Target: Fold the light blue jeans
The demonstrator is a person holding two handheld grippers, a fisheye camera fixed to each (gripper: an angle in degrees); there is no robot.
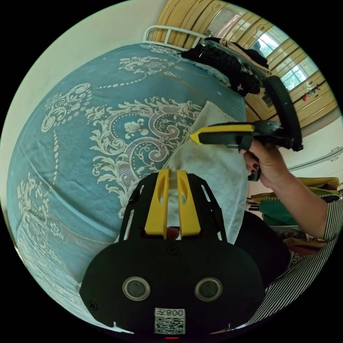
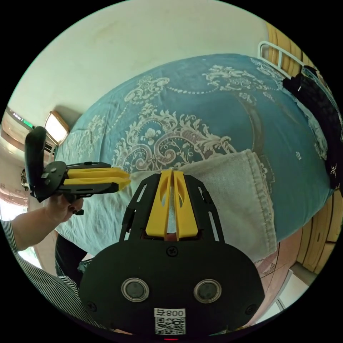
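The light blue jeans [image 1: 214,175], washed almost white, lie on the near edge of a bed and hang over its side. My left gripper [image 1: 173,174] has both jaws pressed on the jeans' upper edge, with cloth showing between them. A hand holds my right gripper [image 1: 194,137] just beyond, with its tips at the same edge. In the right gripper view, my right gripper [image 2: 170,173] is shut on that edge of the jeans [image 2: 232,185]. My left gripper [image 2: 125,178] pinches the edge a little to the left. A frayed hem [image 2: 266,203] lies at the right.
The bed has a blue bedspread with a white floral pattern [image 1: 107,125] [image 2: 214,107]. A pile of dark clothes [image 1: 228,68] [image 2: 318,103] sits by the white bed rail [image 1: 171,30]. A pale wall [image 2: 143,46] runs behind. A striped sleeve [image 1: 332,221] is close by.
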